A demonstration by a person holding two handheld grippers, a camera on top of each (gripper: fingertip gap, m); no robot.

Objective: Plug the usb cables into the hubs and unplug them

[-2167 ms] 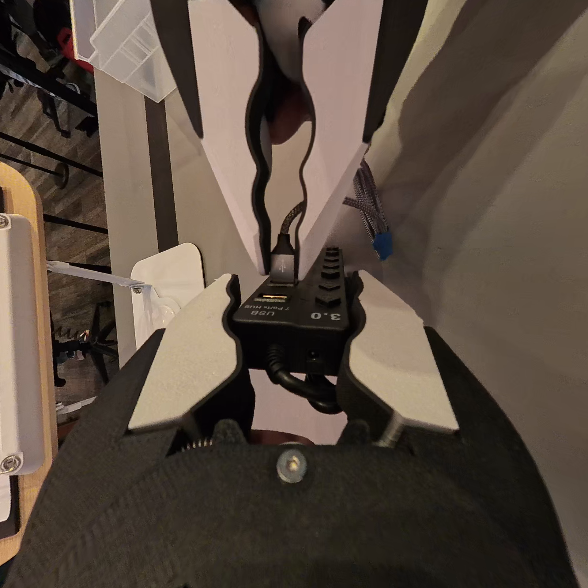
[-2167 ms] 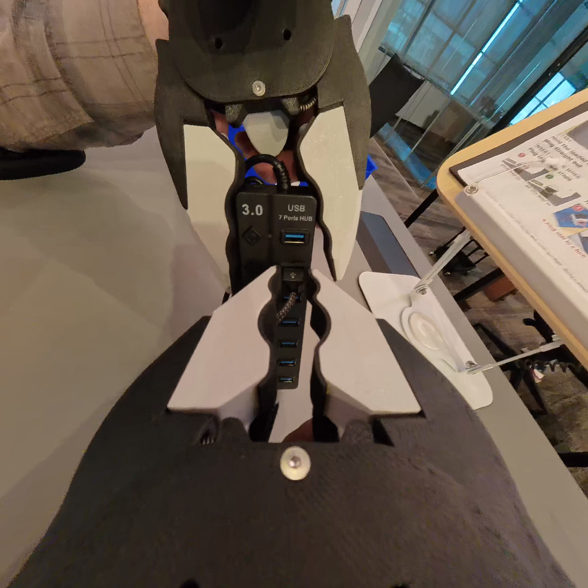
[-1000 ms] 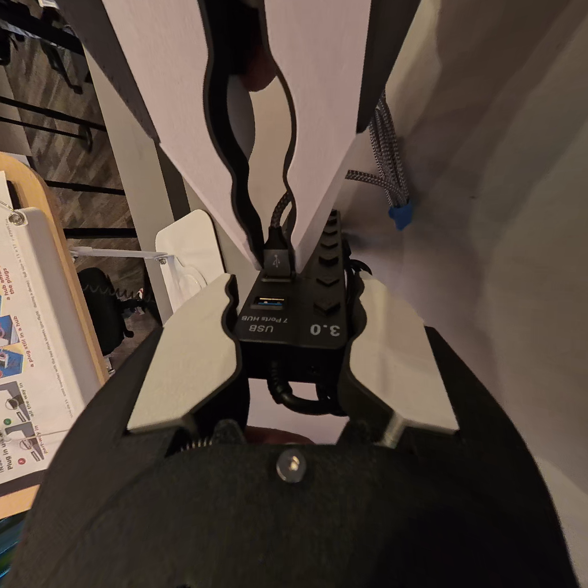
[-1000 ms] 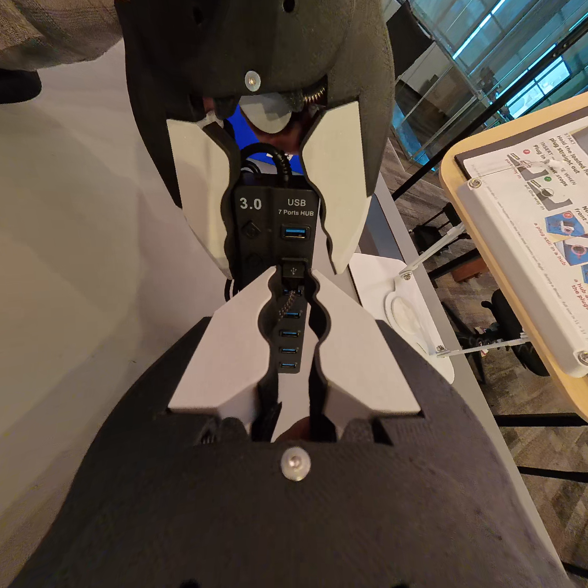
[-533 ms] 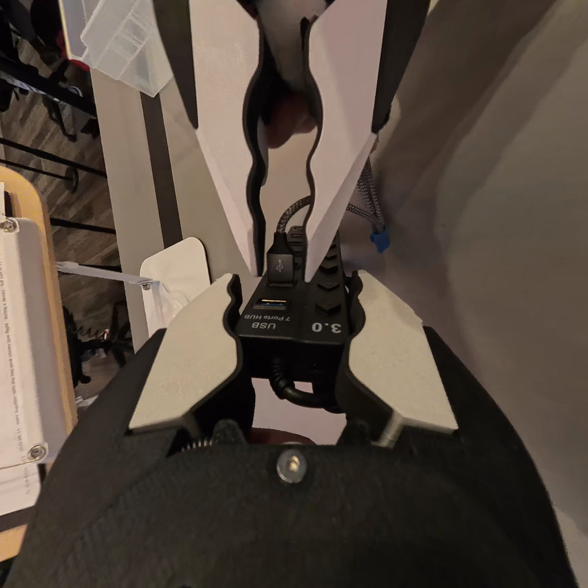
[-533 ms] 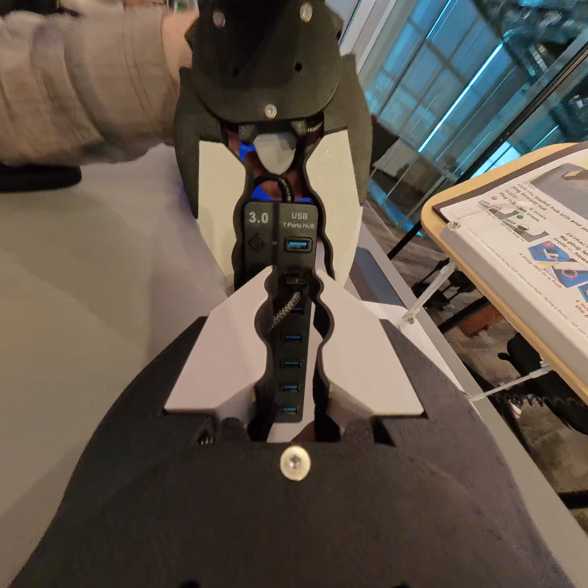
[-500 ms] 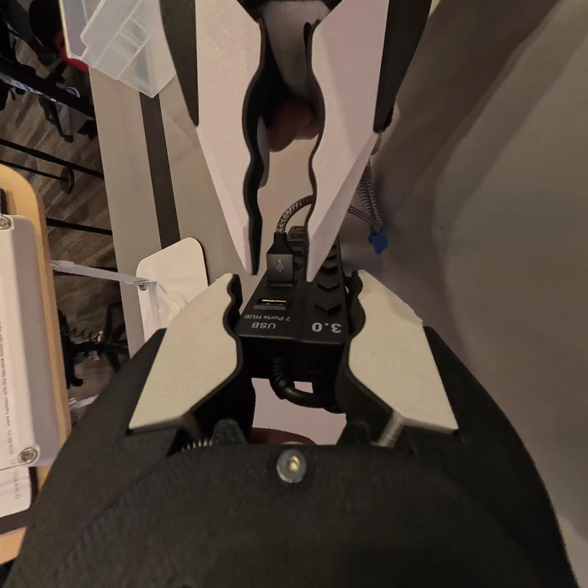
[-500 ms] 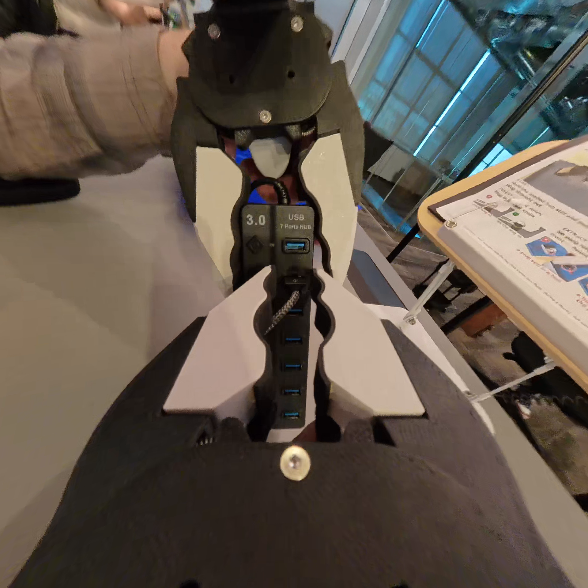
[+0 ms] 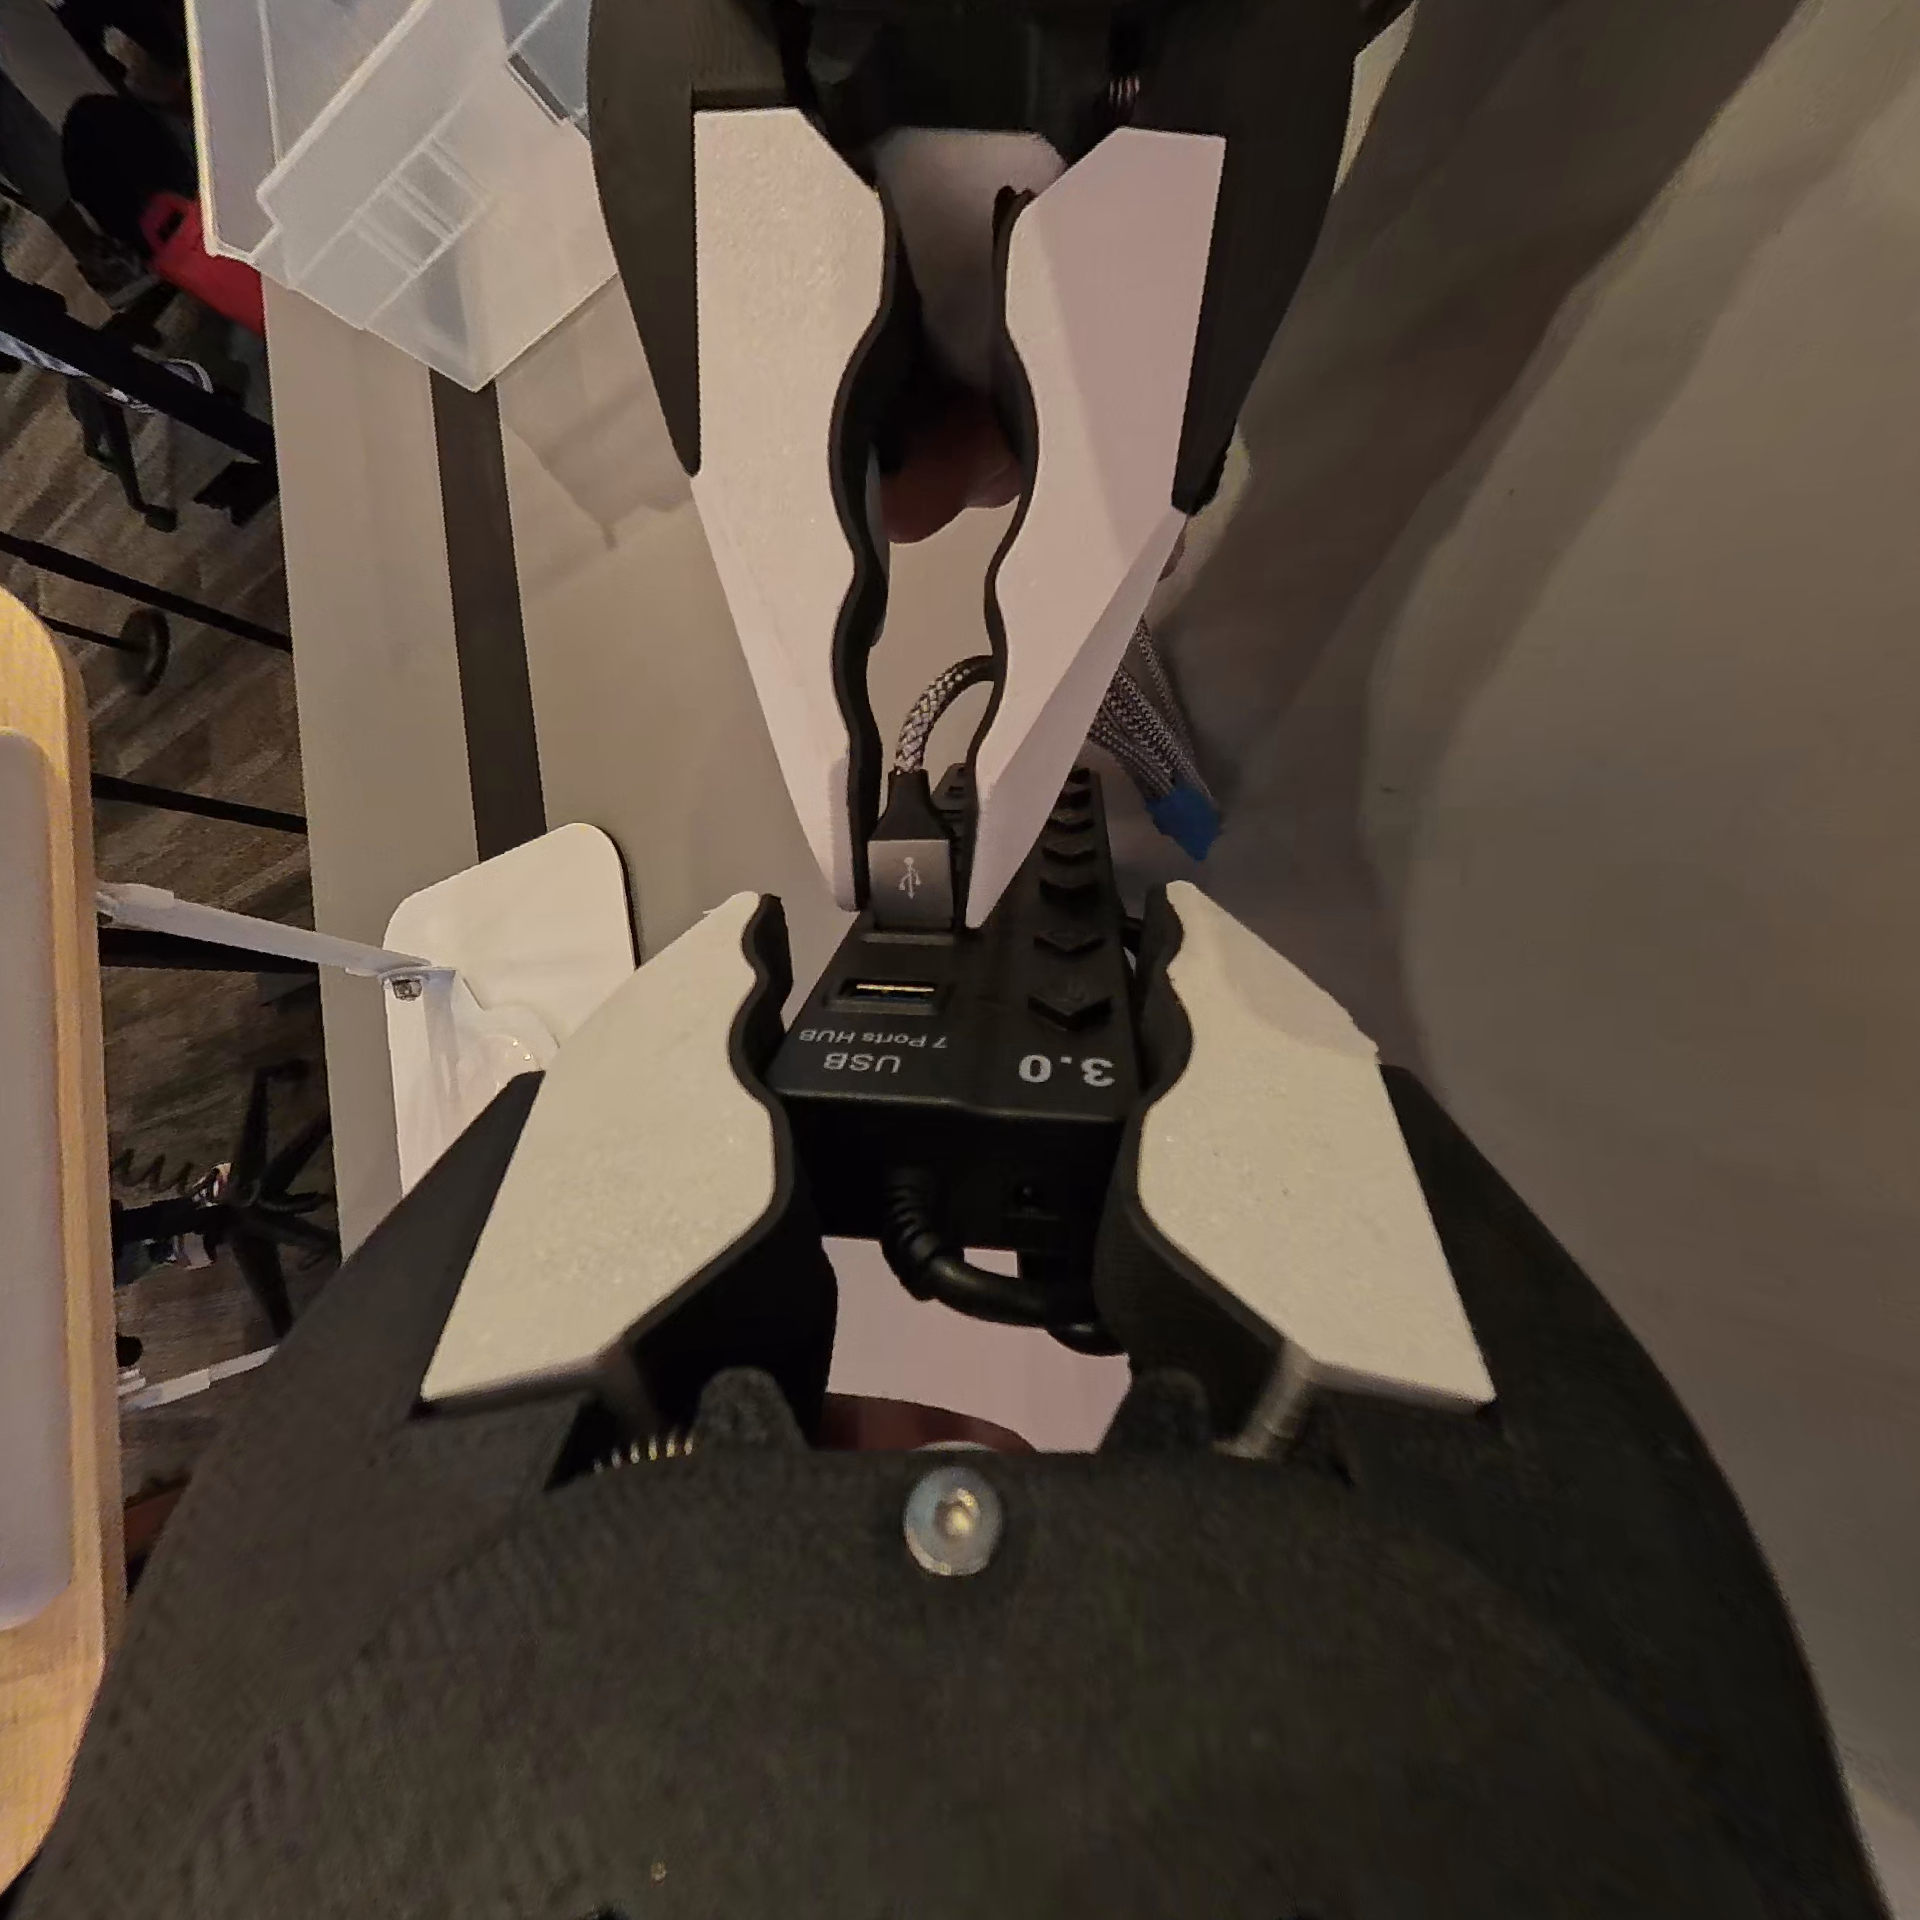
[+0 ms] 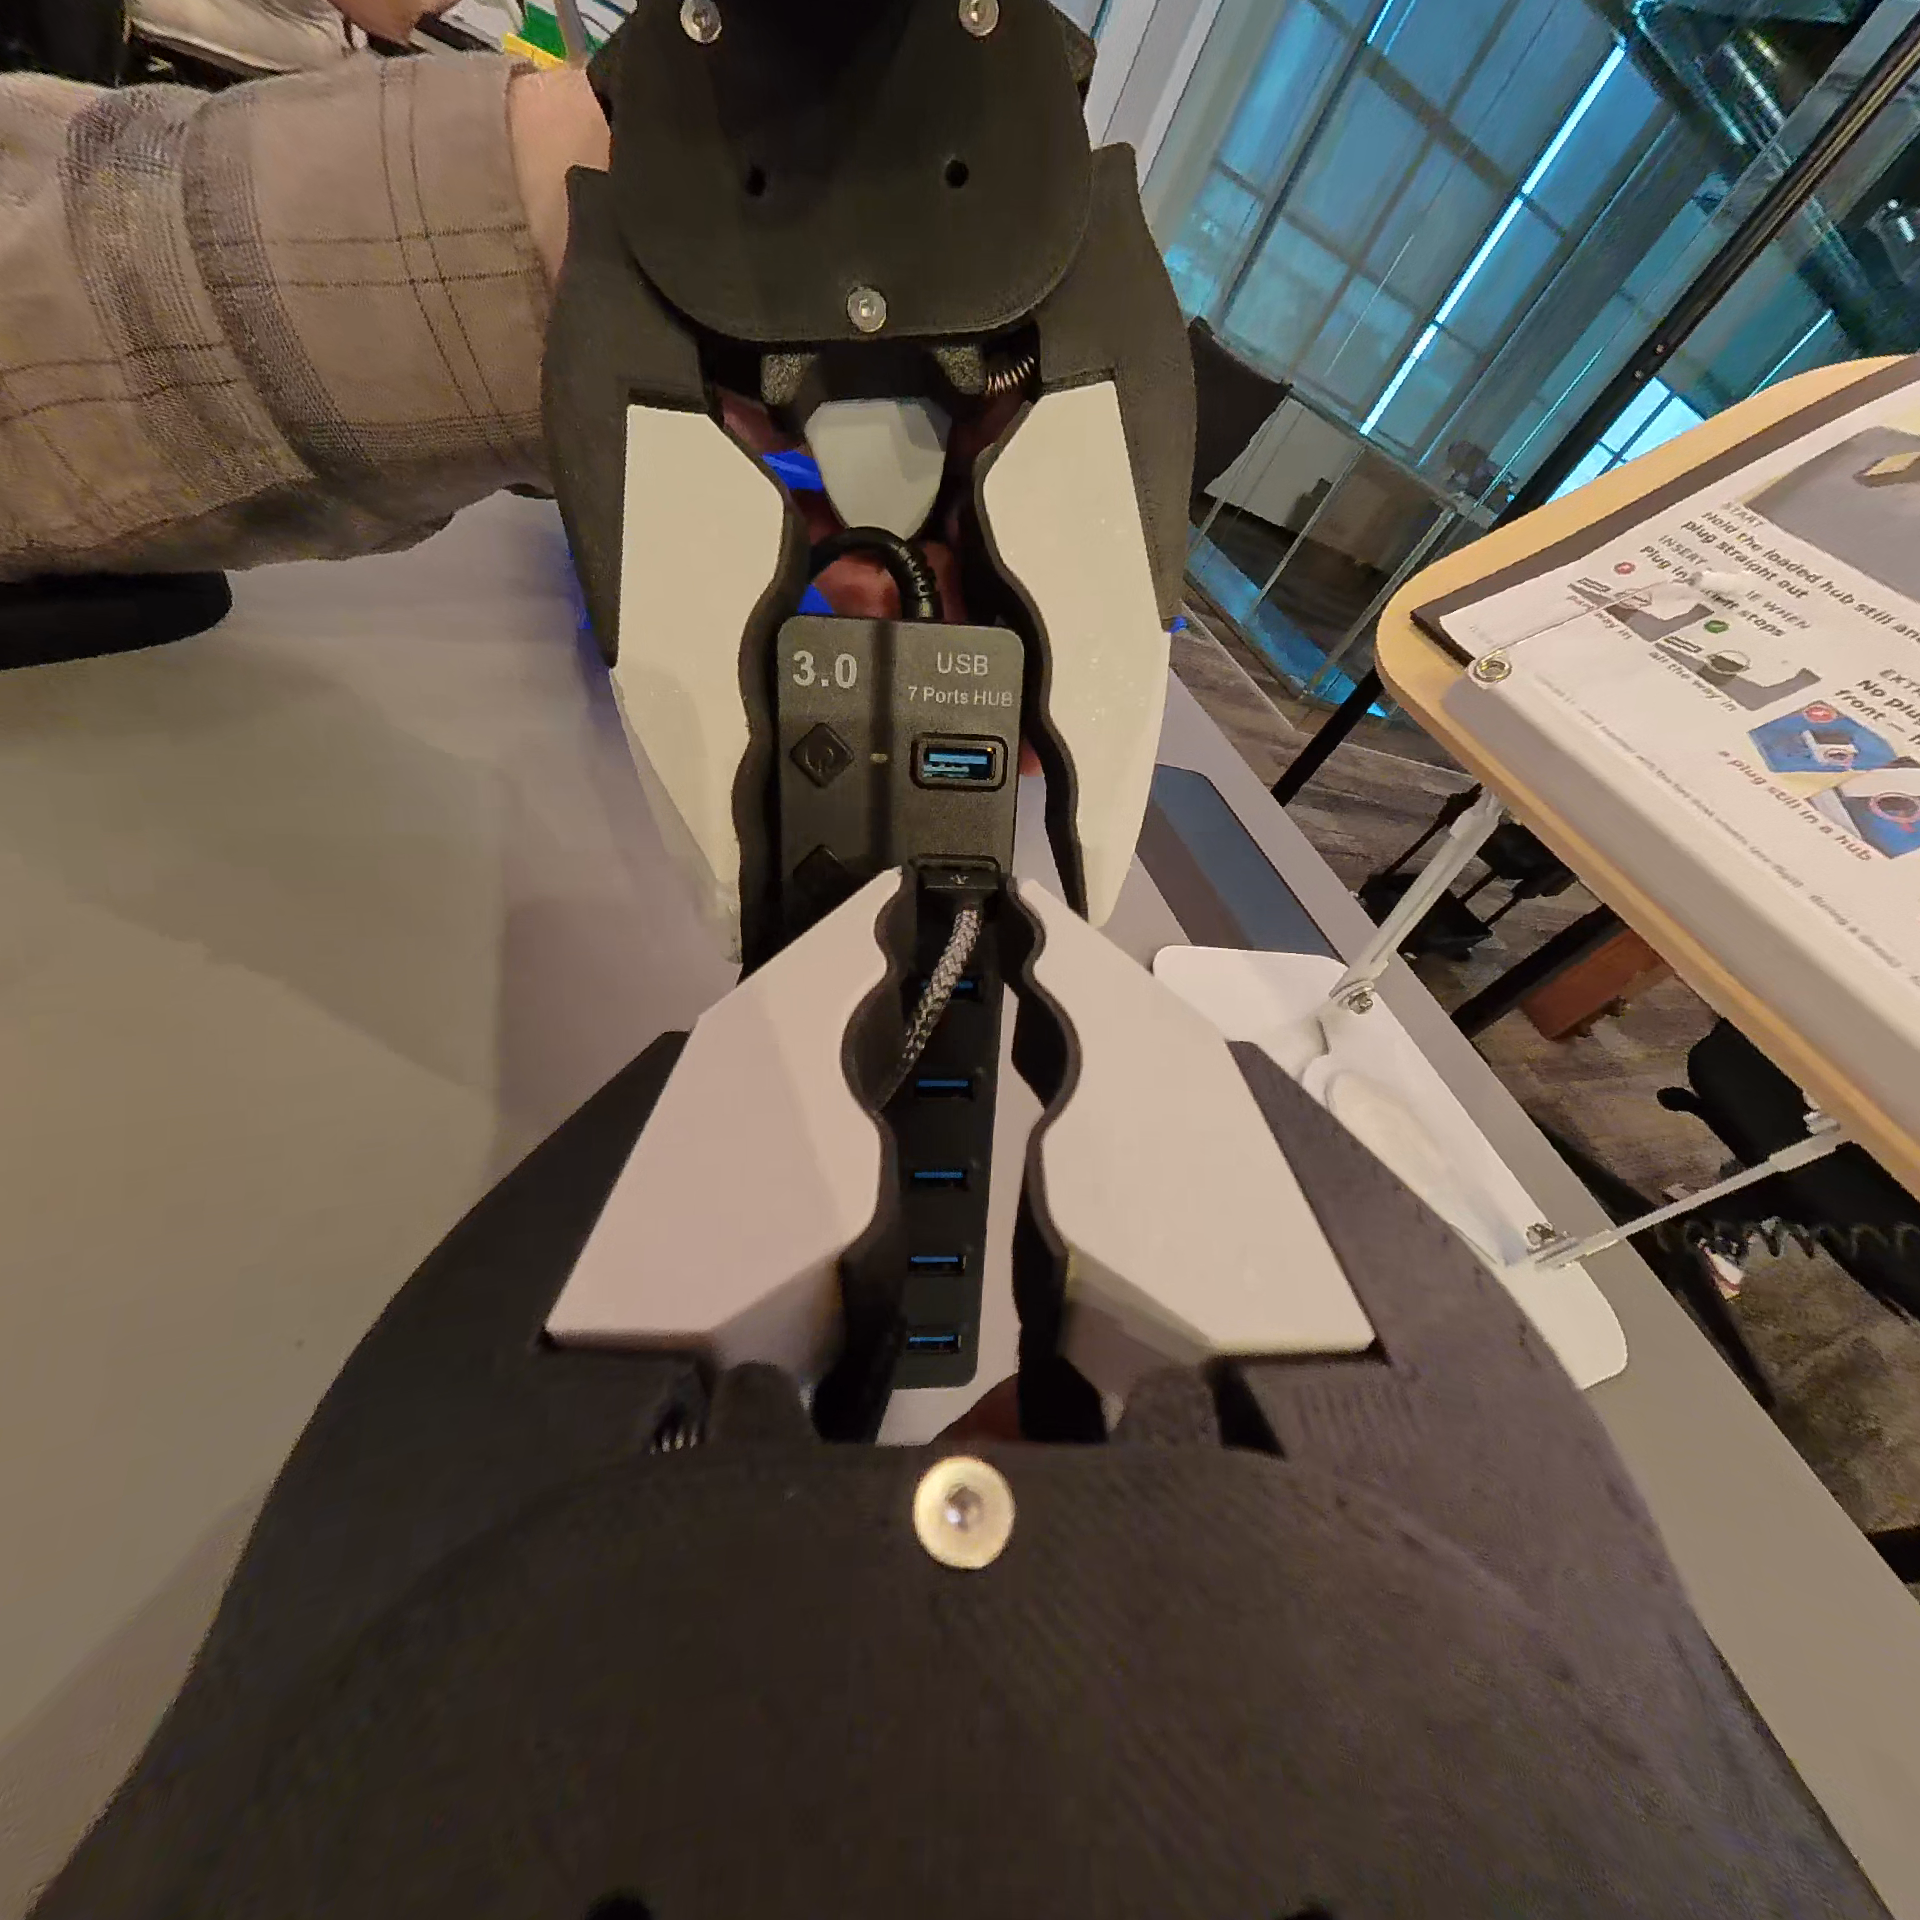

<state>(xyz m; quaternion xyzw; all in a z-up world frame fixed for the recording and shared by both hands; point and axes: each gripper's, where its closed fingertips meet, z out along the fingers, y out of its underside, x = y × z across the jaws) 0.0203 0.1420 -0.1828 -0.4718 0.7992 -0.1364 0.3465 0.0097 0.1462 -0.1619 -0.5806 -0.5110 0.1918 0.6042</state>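
My left gripper (image 9: 961,909) is shut on the cable end of a black multi-port USB hub (image 9: 956,1060) and holds it above the grey table. My right gripper (image 10: 956,891) is shut on a grey USB plug (image 10: 954,875) with a braided cable (image 10: 940,997). The plug (image 9: 912,878) sits in the hub's second port; the first port (image 10: 958,762) is empty. Through my right fingers I see several more empty blue ports along the hub (image 10: 894,727). In the left wrist view the right gripper (image 9: 912,894) comes in from the top.
A coiled braided cable with a blue tie (image 9: 1184,831) lies on the table behind the hub. A clear plastic bin (image 9: 395,187) stands at the far edge. A white stand base (image 10: 1382,1101) and a wooden board with an instruction sheet (image 10: 1714,727) are on the right. A plaid sleeve (image 10: 260,312) holds the left gripper. Less than 4 cm separates the two grippers' tips.
Both grippers have tilted and shifted together, so the background has moved. The plug stays at the hub's second port and both grips are unchanged.
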